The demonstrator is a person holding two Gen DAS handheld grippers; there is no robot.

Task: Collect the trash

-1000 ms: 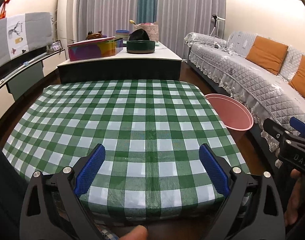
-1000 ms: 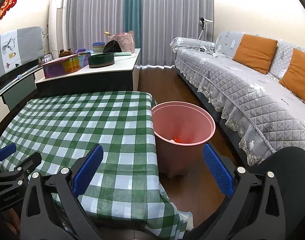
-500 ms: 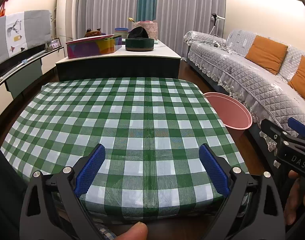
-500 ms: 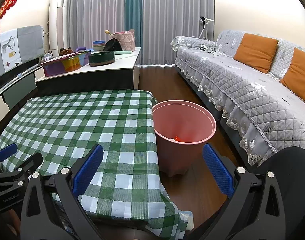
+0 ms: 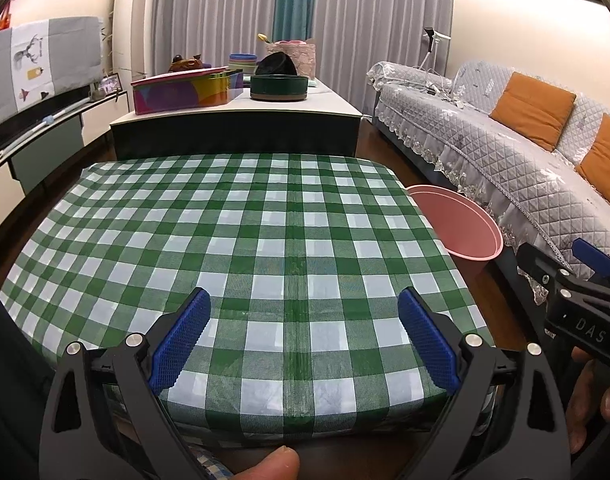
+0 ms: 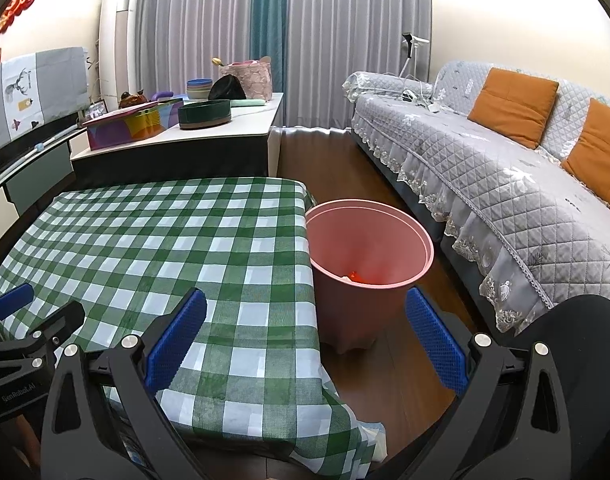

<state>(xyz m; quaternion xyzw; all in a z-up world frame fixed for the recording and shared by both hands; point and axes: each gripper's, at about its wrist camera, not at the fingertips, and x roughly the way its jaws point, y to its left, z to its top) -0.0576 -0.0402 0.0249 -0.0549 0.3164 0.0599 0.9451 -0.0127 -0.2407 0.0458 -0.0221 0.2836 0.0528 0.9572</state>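
Note:
A pink trash bin stands on the floor at the right side of the table with the green checked cloth. It holds a small orange piece of trash at the bottom. The bin also shows in the left wrist view. My left gripper is open and empty over the table's near edge. My right gripper is open and empty, above the table's right corner and in front of the bin. I see no trash on the cloth.
A low white cabinet behind the table carries a colourful box, a dark green round tin and bowls. A grey quilted sofa with orange cushions runs along the right. Wood floor lies between table and sofa.
Both grippers have drawn back slightly and tilted up a little; the table and bin sit lower in view. Both stay open and empty.

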